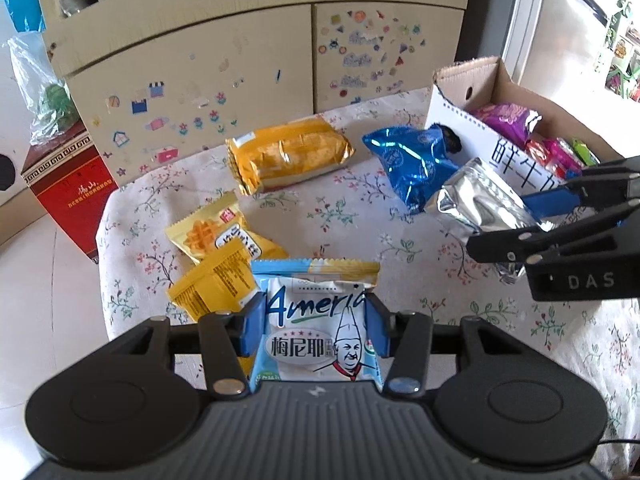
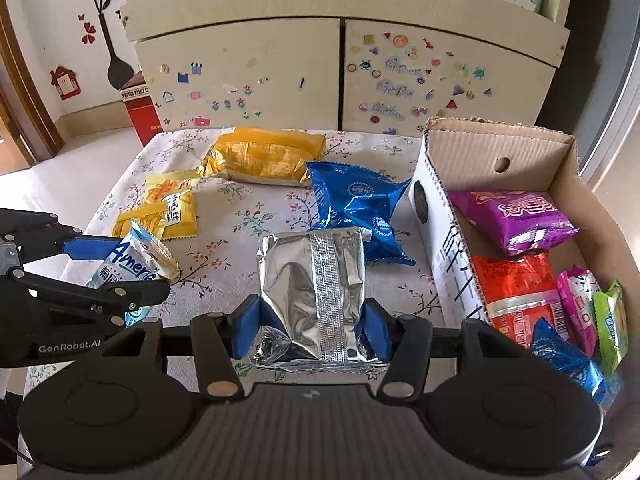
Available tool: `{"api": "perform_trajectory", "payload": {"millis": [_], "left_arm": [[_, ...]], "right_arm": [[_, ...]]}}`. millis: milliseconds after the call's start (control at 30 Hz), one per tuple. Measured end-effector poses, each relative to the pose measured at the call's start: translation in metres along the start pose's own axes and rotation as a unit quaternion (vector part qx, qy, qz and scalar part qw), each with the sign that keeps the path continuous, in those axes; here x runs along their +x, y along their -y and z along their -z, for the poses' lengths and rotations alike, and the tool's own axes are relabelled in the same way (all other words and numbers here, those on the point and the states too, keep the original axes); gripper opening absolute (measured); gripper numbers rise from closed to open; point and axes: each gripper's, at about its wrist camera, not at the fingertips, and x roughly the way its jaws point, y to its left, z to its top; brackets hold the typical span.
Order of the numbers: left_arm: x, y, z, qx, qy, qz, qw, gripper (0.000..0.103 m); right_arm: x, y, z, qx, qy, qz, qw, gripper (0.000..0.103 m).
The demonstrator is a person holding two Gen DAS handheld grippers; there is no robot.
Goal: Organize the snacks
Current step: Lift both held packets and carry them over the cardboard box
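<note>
The cream cabinet (image 2: 340,80), dotted with stickers, is seen across the top of the right wrist view at twelve o'clock. Below it the worktop (image 2: 248,208) is spread with a flowered cloth. At three o'clock the cardboard box (image 2: 492,144) is stood open, and in it a purple packet (image 2: 516,216), a red-orange packet (image 2: 516,292), a pink one (image 2: 576,300), a green one (image 2: 610,320) and a blue one (image 2: 568,356) are already gathered.

On the cloth, a long yellow biscuit pack (image 2: 264,156) is laid at twelve o'clock of centre, and a blue foil packet (image 2: 356,208) is found just beside the box wall. Two small yellow waffle packets (image 2: 168,212) are overlapped at ten o'clock.

Now the grips. The silver foil pouch (image 2: 316,292) is clamped by the right hand-held gripper (image 2: 312,332); its blue pads are pressed into the pouch's lower sides, and the pouch is held close by the blue packet, at the middle of the view. At nine o'clock the pale blue cake packet (image 2: 136,264) is seen pinched in the left hand-held gripper (image 2: 120,272).

In the left wrist view, that left hand-held gripper (image 1: 316,328) is closed on the cake packet (image 1: 320,328), chef's picture uppermost, held in front of the waffle packets at six o'clock. A red carton (image 1: 64,184) is stood on the floor at nine o'clock.
</note>
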Motion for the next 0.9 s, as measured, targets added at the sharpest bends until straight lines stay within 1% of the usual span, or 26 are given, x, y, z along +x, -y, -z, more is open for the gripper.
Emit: {"api": "perform_trajectory", "payload": {"millis": [333,600,767,900], "left_arm": [[-0.008,0.002,-0.016,-0.012,0.027,-0.011,0.9995,0.05],[-0.017,0.009,-0.04,-0.03,0.061,-0.008,0.9977,0.05],[-0.02,0.021,-0.053,-0.029,0.077,-0.004,0.9966,0.05],[-0.021,0.032,-0.062,-0.033,0.087,0.006,0.9956,0.05]], "right_arm": [[-0.014,0.007,-0.002,0.01,0.024,0.003,1.0,0.062],[-0.035,0.025,-0.009,0.036,0.057,0.011,0.998,0.062],[-0.052,0.039,-0.012,0.057,0.077,0.016,0.995,0.062],[-0.068,0.052,-0.014,0.073,0.099,0.019,0.992,0.062]]}}
